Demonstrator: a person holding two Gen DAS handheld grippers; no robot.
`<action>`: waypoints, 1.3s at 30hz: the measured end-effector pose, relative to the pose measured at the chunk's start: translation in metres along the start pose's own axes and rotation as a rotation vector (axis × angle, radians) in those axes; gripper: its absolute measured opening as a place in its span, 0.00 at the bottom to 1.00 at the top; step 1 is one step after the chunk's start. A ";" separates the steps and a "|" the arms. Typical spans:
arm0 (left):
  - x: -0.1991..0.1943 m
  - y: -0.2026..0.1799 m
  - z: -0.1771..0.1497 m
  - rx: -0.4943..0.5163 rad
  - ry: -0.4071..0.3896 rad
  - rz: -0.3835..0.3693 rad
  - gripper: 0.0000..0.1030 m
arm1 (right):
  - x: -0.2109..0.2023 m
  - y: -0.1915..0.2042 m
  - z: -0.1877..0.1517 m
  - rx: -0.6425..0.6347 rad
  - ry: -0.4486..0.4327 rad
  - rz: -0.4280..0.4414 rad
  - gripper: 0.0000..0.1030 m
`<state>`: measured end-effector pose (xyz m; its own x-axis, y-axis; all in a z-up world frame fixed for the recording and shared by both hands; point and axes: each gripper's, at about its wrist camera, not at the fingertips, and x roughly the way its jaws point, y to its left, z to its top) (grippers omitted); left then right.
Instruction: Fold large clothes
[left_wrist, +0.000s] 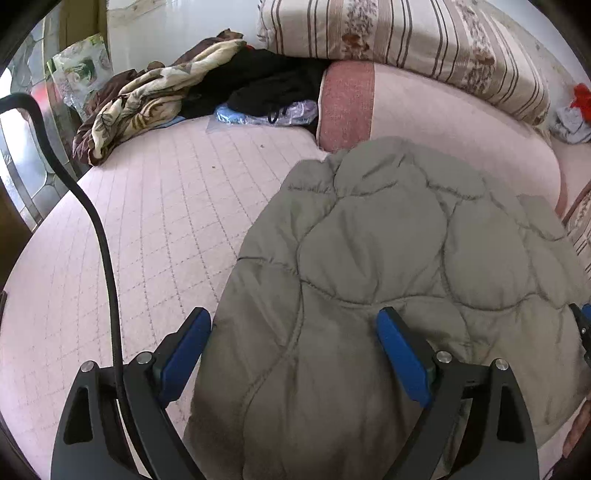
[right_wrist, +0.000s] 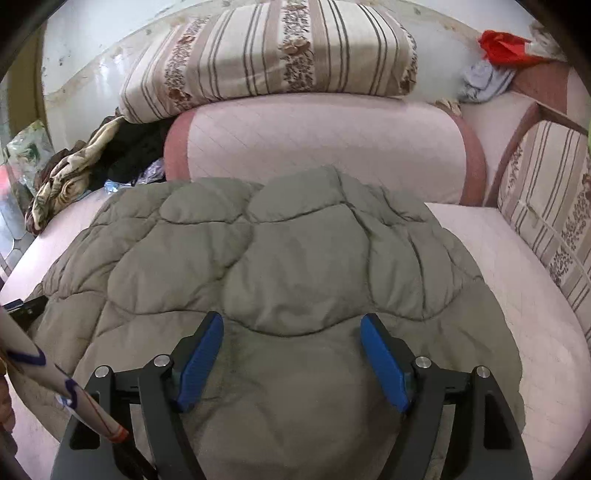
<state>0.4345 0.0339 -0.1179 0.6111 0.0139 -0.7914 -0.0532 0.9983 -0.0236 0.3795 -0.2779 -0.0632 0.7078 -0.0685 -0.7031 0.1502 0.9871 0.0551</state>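
Observation:
A grey-green quilted puffer jacket (left_wrist: 388, 258) lies spread in a thick bundle on the pink quilted bed (left_wrist: 155, 221). In the left wrist view my left gripper (left_wrist: 293, 317) is open over the jacket's near left part. Its left blue pad (left_wrist: 184, 362) hangs beside the jacket's edge over the bed and its right pad (left_wrist: 402, 358) over the fabric, neither pressing. In the right wrist view my right gripper (right_wrist: 291, 319) is open above the jacket (right_wrist: 277, 251), both blue pads clear of the cloth. Nothing is gripped.
A folded pink blanket (right_wrist: 325, 144) and a striped floral quilt (right_wrist: 269, 51) are stacked behind the jacket. Crumpled clothes (left_wrist: 155, 96) pile up at the back left. A black cable (left_wrist: 99, 229) crosses the left wrist view. A person's patterned sleeve (right_wrist: 40, 373) shows at lower left.

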 end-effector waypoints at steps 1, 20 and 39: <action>0.001 0.000 0.000 -0.005 -0.002 0.000 0.88 | 0.004 0.001 -0.001 -0.004 0.012 -0.003 0.80; -0.039 -0.006 -0.025 0.049 -0.003 0.017 0.88 | -0.055 -0.074 -0.020 0.266 0.018 -0.176 0.81; -0.019 0.055 -0.018 -0.104 0.051 -0.030 0.88 | 0.009 -0.166 -0.036 0.523 0.263 0.064 0.69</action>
<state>0.4052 0.0875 -0.1151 0.5725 -0.0210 -0.8196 -0.1194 0.9869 -0.1087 0.3356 -0.4373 -0.1041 0.5419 0.0929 -0.8353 0.4806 0.7811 0.3986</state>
